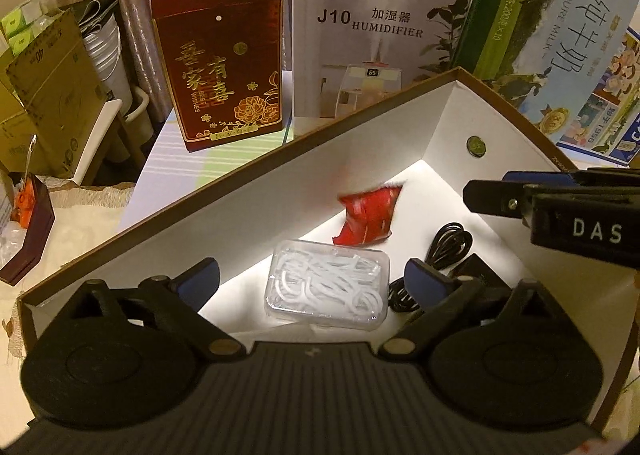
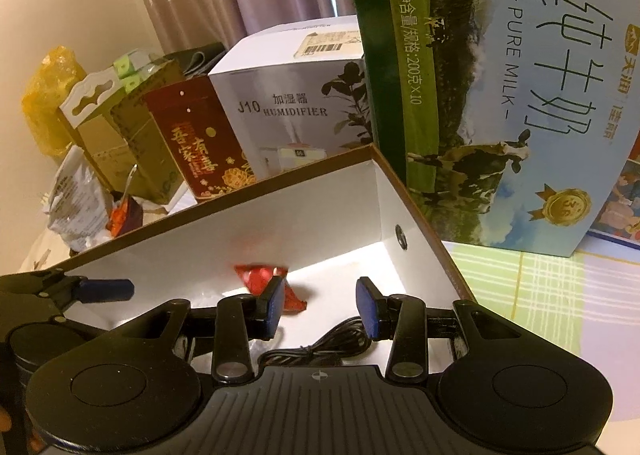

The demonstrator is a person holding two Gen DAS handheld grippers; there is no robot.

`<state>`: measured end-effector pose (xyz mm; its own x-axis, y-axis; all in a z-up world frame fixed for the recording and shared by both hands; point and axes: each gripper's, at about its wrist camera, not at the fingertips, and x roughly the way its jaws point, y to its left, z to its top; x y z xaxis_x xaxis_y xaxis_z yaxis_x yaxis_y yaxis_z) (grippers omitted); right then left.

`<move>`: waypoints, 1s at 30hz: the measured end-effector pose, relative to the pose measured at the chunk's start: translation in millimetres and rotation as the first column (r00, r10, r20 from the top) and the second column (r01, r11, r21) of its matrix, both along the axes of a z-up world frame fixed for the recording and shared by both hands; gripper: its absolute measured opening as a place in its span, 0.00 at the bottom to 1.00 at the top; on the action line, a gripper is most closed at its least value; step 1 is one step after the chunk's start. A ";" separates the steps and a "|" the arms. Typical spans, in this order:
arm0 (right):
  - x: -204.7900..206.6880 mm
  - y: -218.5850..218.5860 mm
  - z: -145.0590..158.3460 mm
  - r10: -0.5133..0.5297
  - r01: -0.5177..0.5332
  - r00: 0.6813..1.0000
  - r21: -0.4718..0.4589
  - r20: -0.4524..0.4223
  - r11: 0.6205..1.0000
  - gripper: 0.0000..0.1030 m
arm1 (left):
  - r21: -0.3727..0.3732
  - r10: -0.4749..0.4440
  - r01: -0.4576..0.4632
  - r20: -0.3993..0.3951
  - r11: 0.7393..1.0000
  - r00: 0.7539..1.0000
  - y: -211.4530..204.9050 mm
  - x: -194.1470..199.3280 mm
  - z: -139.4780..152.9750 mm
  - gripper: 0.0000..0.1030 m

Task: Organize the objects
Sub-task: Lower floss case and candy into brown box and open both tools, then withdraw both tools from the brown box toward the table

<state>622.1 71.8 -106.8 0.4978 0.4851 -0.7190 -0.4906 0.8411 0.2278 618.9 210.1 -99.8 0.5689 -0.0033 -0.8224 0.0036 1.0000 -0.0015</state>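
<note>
The open white-lined box (image 1: 248, 191) fills the middle of the left wrist view, its far corner at about 1 o'clock. Behind it, at 12 o'clock, stand the humidifier carton (image 1: 372, 35) and the red gift box (image 1: 224, 63). Inside lie the clear floss-pick case (image 1: 328, 285), the coiled black cable (image 1: 448, 243) at 3 o'clock of it, and the red packet (image 1: 368, 219). The left gripper (image 1: 312, 279) is spread wide and empty above the case; the right gripper (image 2: 320, 307) is parted and empty.
</note>
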 end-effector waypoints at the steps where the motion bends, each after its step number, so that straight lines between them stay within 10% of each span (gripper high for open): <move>1: -0.7 -0.7 0.0 0.000 0.000 1.000 0.000 -0.001 1.000 0.37 | -0.002 0.000 0.000 0.001 1.000 1.000 0.1 0.0 0.0 0.95; 14: -10.8 -15.2 6.3 0.009 -0.007 0.999 0.033 -0.039 0.999 0.38 | -0.008 0.011 -0.011 0.014 1.000 1.000 -0.2 -14.2 13.7 0.97; 30: -42.8 -32.0 27.7 0.008 -0.005 0.999 0.094 -0.032 0.996 0.83 | 0.025 0.032 -0.033 0.032 0.999 0.999 -4.1 -47.4 36.4 0.99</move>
<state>579.3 39.8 -79.1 0.4718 0.5544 -0.6856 -0.4874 0.8120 0.3211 571.6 206.0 -63.3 0.5938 0.0361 -0.8038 -0.0289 0.9993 0.0235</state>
